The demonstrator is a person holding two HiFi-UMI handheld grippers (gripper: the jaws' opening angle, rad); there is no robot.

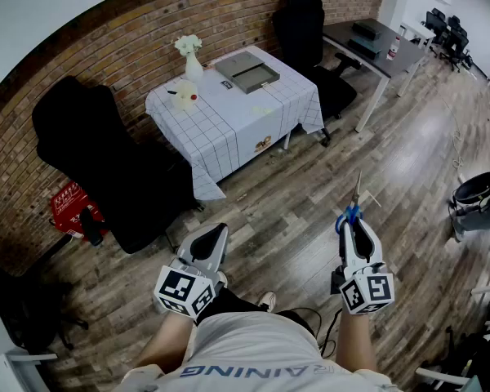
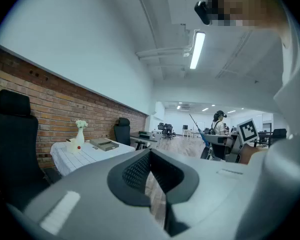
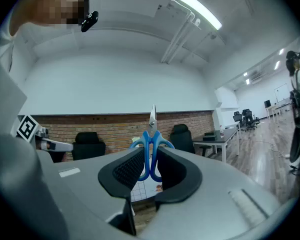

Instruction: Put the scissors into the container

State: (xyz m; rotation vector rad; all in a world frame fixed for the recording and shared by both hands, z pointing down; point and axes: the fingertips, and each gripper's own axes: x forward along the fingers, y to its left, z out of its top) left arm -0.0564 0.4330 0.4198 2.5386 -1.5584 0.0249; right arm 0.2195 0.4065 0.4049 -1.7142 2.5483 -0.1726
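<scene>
Blue-handled scissors (image 1: 354,202) stick out of my right gripper (image 1: 353,224), which is shut on them; the blades point forward, toward the room. In the right gripper view the blue loops (image 3: 151,145) sit between the pads and the steel tip rises above them. A grey open container (image 1: 247,72) lies on the white checked table (image 1: 229,129), far ahead of both grippers. The left gripper view shows the container (image 2: 104,144) small at the left. My left gripper (image 1: 212,235) hangs low near my body, jaws together, nothing in it.
A white vase of flowers (image 1: 191,58) and a small pale object (image 1: 184,96) stand on the table's left part. Black chairs (image 1: 98,149) (image 1: 306,31) flank the table along the brick wall. A dark desk (image 1: 376,43) is at the back right. Wooden floor lies between me and the table.
</scene>
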